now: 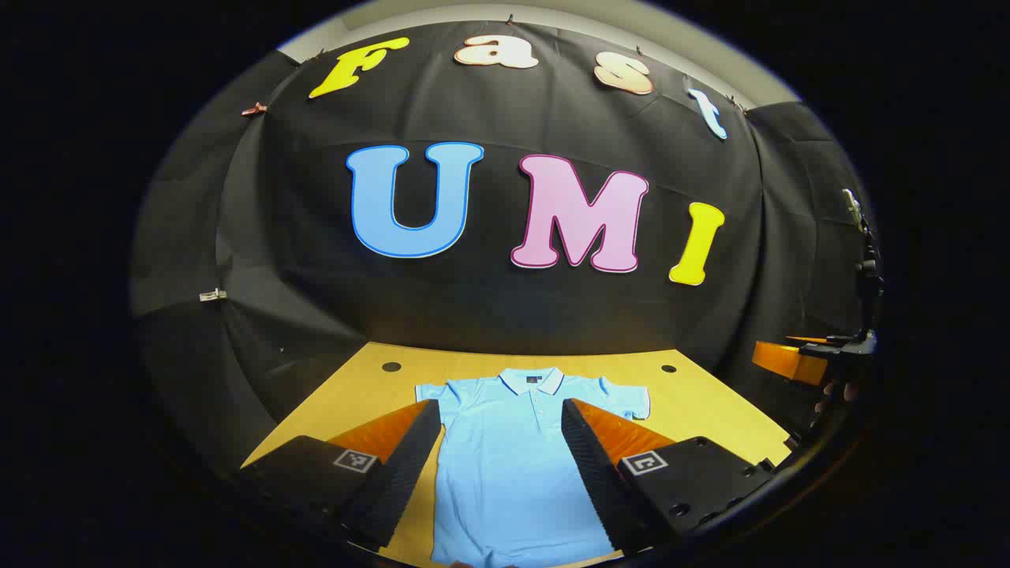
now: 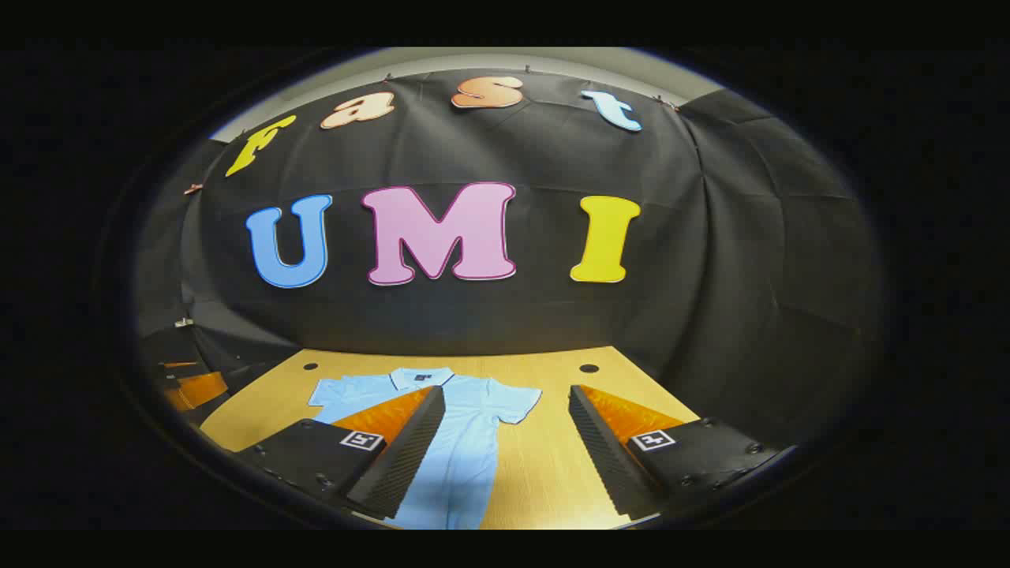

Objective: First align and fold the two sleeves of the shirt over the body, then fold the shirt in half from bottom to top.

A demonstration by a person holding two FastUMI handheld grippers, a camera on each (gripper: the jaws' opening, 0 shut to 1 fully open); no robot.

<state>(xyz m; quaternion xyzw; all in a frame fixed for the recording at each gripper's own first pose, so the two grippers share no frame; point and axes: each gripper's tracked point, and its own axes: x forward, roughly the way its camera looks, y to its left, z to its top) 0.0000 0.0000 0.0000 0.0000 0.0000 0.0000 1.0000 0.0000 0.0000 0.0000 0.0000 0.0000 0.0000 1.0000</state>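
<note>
A light blue polo shirt (image 1: 509, 461) lies flat on the wooden table (image 1: 710, 410), collar toward the far wall, both short sleeves spread out to the sides. My left gripper (image 1: 499, 414) hovers open above the shirt's body, one finger over each side of it. In the right gripper view the same shirt (image 2: 465, 442) lies to the left, and my right gripper (image 2: 507, 402) stands open above the shirt's right sleeve (image 2: 517, 404) and the bare wood beside it. Nothing is held by either one.
The other gripper (image 1: 821, 359) and the hand holding it show at the far right of the left gripper view. Two round holes (image 2: 589, 368) mark the table's far edge. Black cloth walls close in the booth behind and at both sides.
</note>
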